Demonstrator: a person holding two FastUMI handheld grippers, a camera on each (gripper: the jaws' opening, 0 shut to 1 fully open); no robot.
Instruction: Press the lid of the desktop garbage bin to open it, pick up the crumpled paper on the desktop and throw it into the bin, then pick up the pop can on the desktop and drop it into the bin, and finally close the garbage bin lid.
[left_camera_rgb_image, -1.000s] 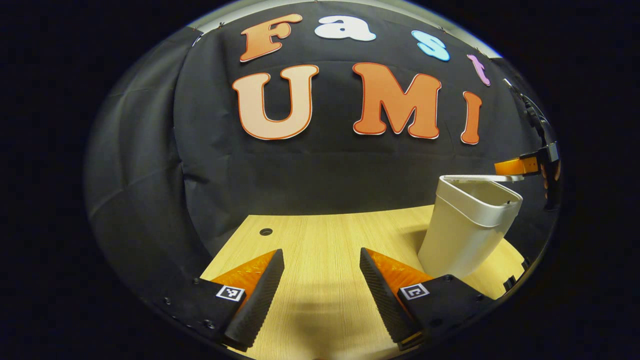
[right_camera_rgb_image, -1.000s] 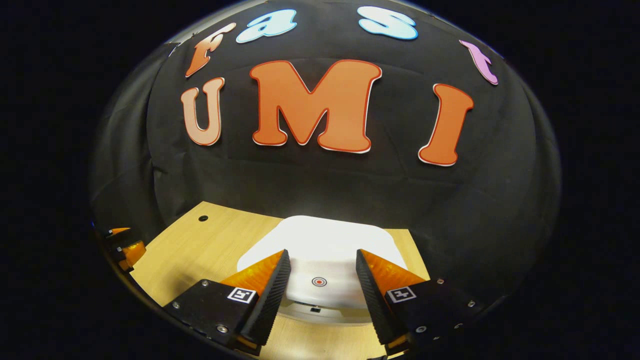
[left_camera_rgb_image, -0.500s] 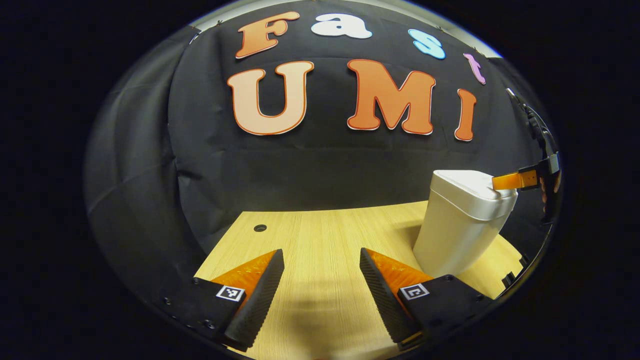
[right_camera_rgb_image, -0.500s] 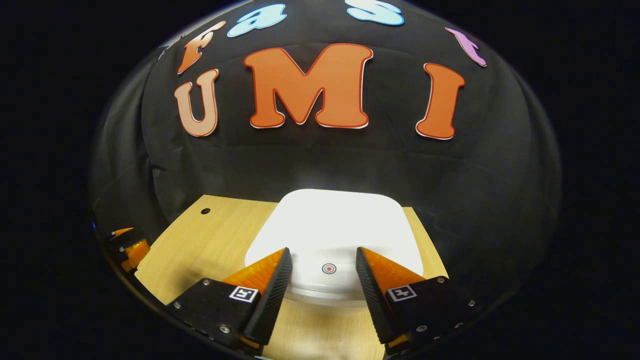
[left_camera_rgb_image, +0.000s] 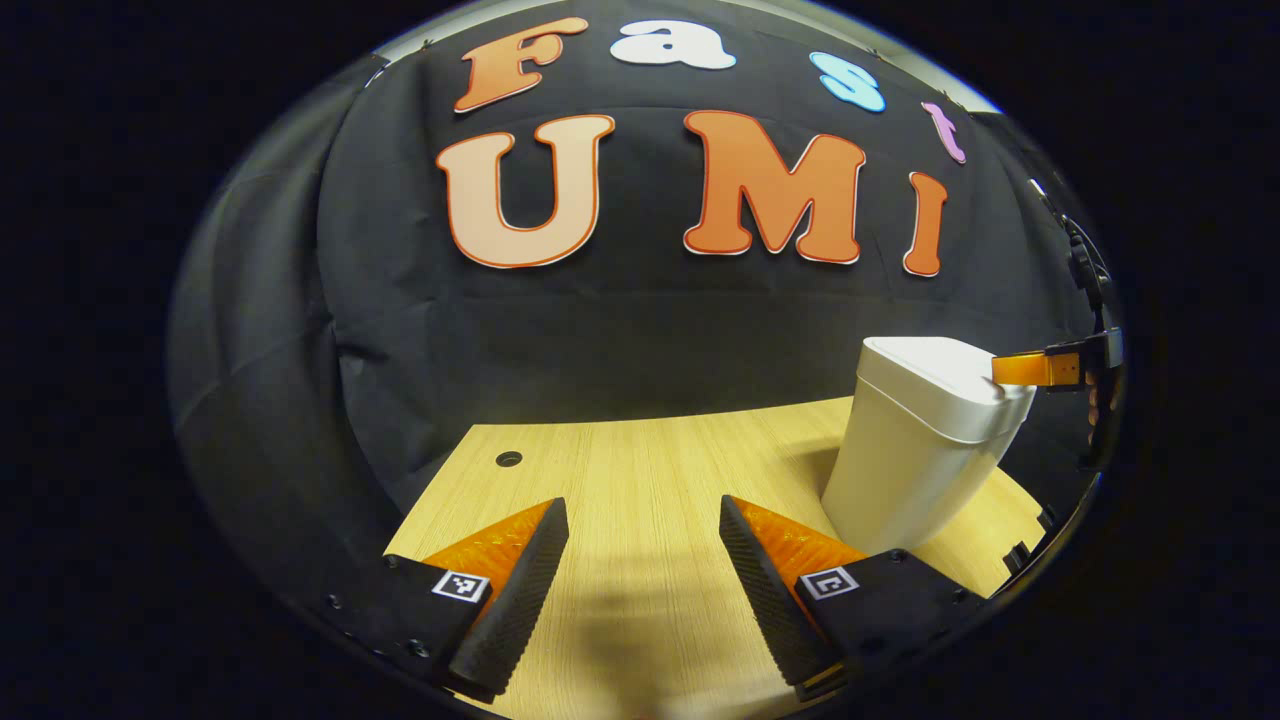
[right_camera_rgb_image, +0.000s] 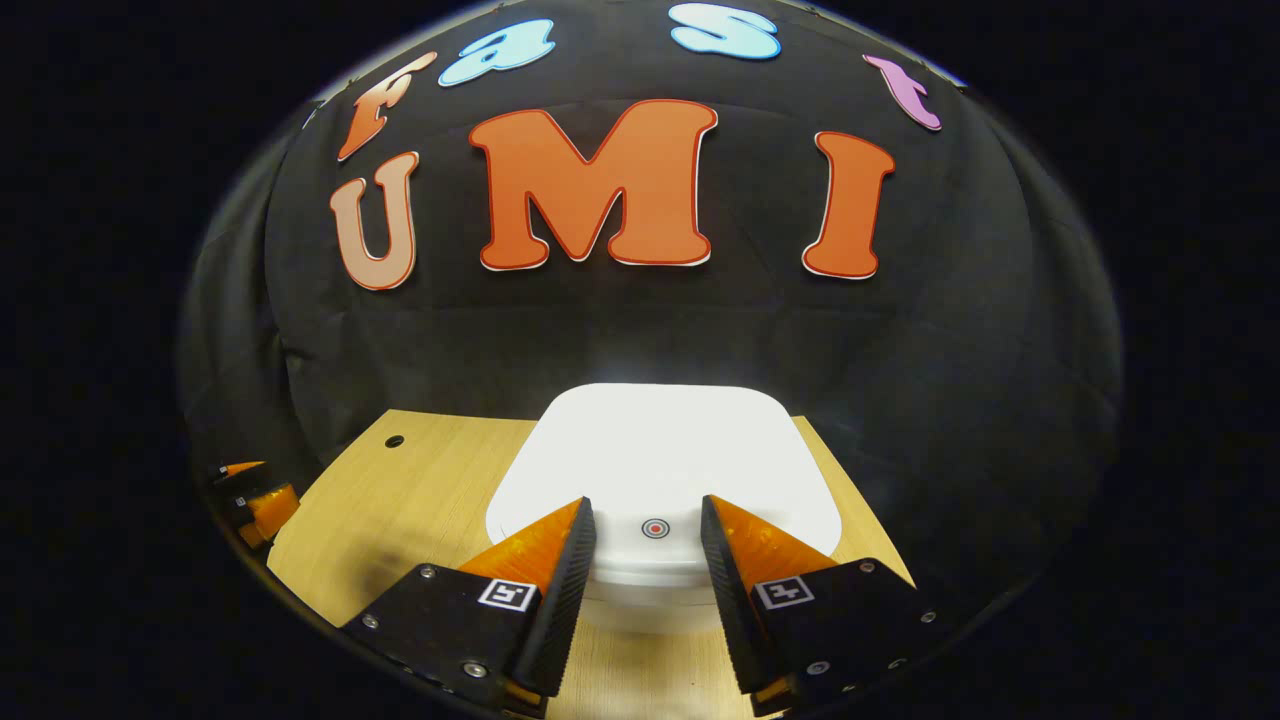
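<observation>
The right tool (right_camera_rgb_image: 648, 510) is hovering released over the closed lid (right_camera_rgb_image: 660, 450) of the bin (left_camera_rgb_image: 925, 440); the left tool (left_camera_rgb_image: 643, 510) is waiting released above the worktop (left_camera_rgb_image: 640, 470).

Wedge-shaped ribbed fingers on the left gripper (left_camera_rgb_image: 644, 575) and right gripper (right_camera_rgb_image: 640, 580) carry square black-and-white markers and screws.

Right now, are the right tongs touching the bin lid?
Touching, it seems. In the left gripper view the right tongs have their tip resting on the lid near its edge, with no gap showing between them.
</observation>
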